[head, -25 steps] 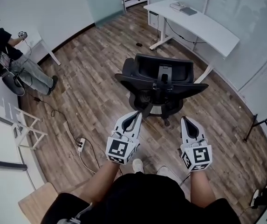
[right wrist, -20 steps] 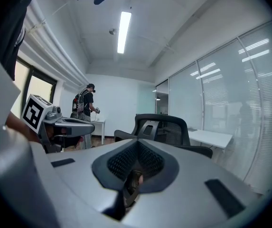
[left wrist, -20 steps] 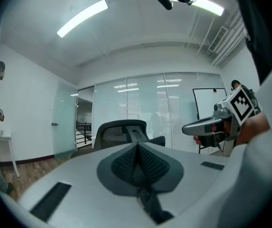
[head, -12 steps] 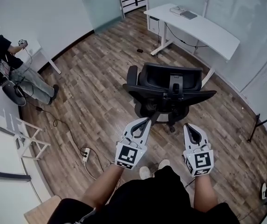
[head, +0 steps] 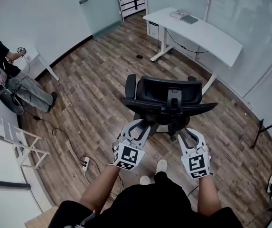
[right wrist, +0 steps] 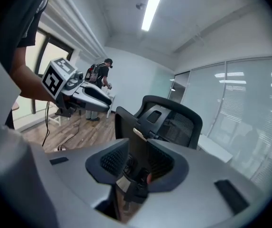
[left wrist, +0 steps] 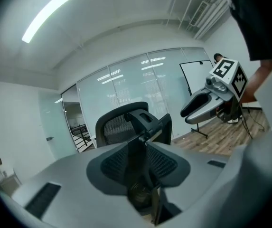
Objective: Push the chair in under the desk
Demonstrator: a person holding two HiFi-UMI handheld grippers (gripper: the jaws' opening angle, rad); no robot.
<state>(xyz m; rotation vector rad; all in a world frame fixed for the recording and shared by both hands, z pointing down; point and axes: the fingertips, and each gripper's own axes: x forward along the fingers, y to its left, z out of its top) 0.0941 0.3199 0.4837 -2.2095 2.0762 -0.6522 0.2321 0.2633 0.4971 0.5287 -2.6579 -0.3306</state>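
We have hardly begun: the chair (head: pixel 166 96) stands mid-floor, well apart from the bench (head: pixel 207 32) at the far right. Our left claw (head: pixel 143 124) and right claw (head: pixel 186 133) sit near its back, both spreading open, pinching nothing. The whole push remains.

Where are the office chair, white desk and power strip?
office chair (head: pixel 152 90), head view, on its backrest.
white desk (head: pixel 200 31), head view, on the bare desktop.
power strip (head: pixel 84 163), head view, on its white body on the floor.
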